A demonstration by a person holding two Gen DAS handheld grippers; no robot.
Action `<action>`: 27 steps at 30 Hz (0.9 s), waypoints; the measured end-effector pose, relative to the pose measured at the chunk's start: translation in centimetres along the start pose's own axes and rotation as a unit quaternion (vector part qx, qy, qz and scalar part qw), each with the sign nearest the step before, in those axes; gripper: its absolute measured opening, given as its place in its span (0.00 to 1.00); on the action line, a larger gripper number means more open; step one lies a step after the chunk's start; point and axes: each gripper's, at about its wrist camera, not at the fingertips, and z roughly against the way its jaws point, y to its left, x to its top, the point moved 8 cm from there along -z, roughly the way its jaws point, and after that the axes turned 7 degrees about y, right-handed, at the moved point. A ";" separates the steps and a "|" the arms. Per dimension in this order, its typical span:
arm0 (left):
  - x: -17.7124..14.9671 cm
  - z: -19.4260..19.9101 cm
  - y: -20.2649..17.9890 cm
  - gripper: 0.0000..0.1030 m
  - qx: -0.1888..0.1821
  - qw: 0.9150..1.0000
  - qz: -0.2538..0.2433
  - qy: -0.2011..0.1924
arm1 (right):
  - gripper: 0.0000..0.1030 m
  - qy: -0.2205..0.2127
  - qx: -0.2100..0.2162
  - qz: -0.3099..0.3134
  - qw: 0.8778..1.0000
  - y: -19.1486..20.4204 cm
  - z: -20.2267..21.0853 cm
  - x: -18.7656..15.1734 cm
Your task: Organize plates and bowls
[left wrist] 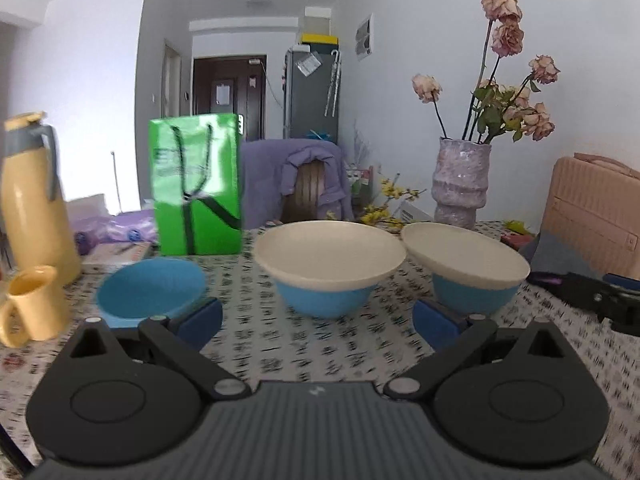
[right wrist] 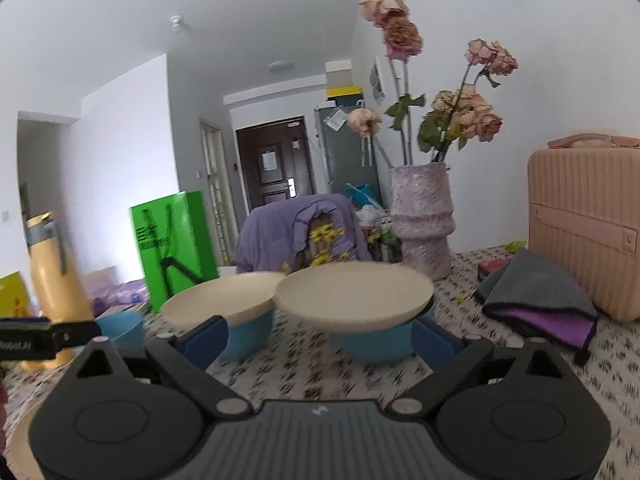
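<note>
Three blue bowls stand in a row on the patterned tablecloth (left wrist: 320, 352). The left bowl (left wrist: 150, 294) holds nothing. A cream plate (left wrist: 330, 254) lies level on the middle bowl (left wrist: 324, 302). Another cream plate (left wrist: 464, 254) rests tilted on the right bowl (left wrist: 474, 300). My left gripper (left wrist: 318, 324) is open just short of the middle bowl, nothing between its blue pads. My right gripper (right wrist: 320, 340) is open, facing the right bowl (right wrist: 374, 346) under its plate (right wrist: 354, 294). That bowl sits at its fingertips, with the pads apart from it.
A yellow jug (left wrist: 32, 200) and a yellow cup (left wrist: 34, 304) stand at the left. A green bag (left wrist: 196, 184) stands behind the bowls. At the right are a vase of dried roses (left wrist: 460, 184), a pink case (right wrist: 584, 224) and a grey and purple cloth (right wrist: 536, 300).
</note>
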 end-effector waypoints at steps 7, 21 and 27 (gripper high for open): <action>2.4 -5.3 -5.9 0.97 -0.035 0.999 0.017 0.018 | 0.70 0.027 -0.017 -0.042 0.999 -6.4 -7.1 2.7; 3.7 -15.6 -9.9 0.50 -0.051 0.992 0.085 0.084 | 0.26 0.092 0.003 -0.049 0.995 -11.8 -18.7 4.0; 3.6 -16.9 -10.5 0.26 -0.054 0.990 0.090 0.096 | 0.12 0.107 0.008 -0.053 0.993 -12.3 -20.7 3.8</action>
